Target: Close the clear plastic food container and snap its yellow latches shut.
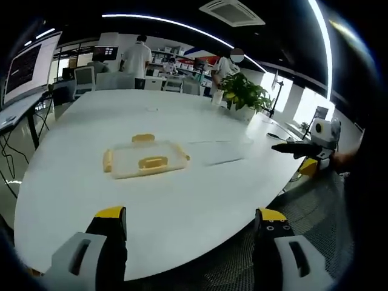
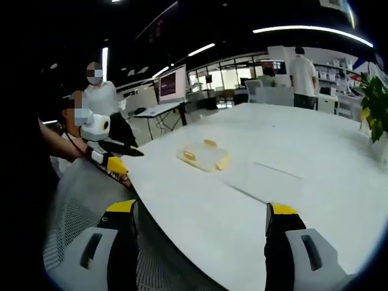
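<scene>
The clear plastic food container (image 1: 145, 159) with yellow latches (image 1: 153, 162) lies flat on the white table (image 1: 91, 188), well ahead of my left gripper (image 1: 191, 213). That gripper is open and holds nothing, hovering at the table's near edge. The right gripper (image 1: 306, 149) shows at the table's right side, held by a hand. In the right gripper view the container (image 2: 204, 156) sits mid-table, beyond my open right gripper (image 2: 201, 208), and the left gripper (image 2: 110, 153) is off to the left. I cannot tell whether the lid is seated.
A faint clear rectangle (image 1: 221, 151) lies on the table right of the container. A potted plant (image 1: 242, 94) stands at the far edge. People stand at desks behind. A grey mesh chair (image 2: 85, 194) is beside the table edge.
</scene>
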A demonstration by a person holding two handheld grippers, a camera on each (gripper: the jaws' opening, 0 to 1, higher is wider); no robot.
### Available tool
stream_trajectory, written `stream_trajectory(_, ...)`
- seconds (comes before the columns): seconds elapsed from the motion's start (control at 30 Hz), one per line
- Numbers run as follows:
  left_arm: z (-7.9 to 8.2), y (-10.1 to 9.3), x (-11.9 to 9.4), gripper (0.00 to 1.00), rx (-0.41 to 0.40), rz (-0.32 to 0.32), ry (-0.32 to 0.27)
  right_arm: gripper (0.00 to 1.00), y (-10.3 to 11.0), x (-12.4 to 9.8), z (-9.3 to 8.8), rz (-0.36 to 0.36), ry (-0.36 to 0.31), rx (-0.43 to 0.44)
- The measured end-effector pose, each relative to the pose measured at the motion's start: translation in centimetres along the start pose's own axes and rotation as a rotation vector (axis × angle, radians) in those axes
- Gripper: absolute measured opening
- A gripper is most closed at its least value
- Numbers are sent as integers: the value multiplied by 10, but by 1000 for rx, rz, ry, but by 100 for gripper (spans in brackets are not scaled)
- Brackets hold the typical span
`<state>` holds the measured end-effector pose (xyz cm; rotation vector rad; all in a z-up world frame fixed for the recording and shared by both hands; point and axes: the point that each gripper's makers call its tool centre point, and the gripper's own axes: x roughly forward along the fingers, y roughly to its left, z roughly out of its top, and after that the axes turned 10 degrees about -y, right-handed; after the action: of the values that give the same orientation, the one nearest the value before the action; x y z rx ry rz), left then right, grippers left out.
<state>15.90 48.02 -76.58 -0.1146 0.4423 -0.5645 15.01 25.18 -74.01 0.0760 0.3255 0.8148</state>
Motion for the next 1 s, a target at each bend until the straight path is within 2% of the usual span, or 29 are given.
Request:
stream_trajectory(0.13, 6, -5, 2, 82, 9, -28, -29, 84, 2, 0, -1, 10, 14, -9)
stream_trajectory(0.23, 7, -5, 2, 82, 19, -34, -35, 84, 6, 0, 10, 22, -5, -7)
stream_trajectory(0.37, 11, -3, 2, 82, 3, -37, -44, 84, 7, 4, 15, 28, -1, -13)
stream_trajectory(0.53, 13, 0, 7, 87, 10, -52, -32, 84, 11, 16, 24, 40, -13, -14)
stream_trajectory(0.63, 19, 1, 9, 96, -14, -58, -42, 84, 13, 19, 23, 45, 2, -23)
stream_trajectory(0.83, 23, 0, 7, 96, -14, -88, -38, 84, 15, 24, 30, 48, 8, -20)
stream_trajectory(0.93, 22, 2, 7, 99, -7, -79, -24, 84, 17, 27, 38, 43, -8, -5)
stream_trajectory(1.0, 22, 0, 7, 99, -18, -99, -21, 84, 21, 31, 41, 45, -16, -3)
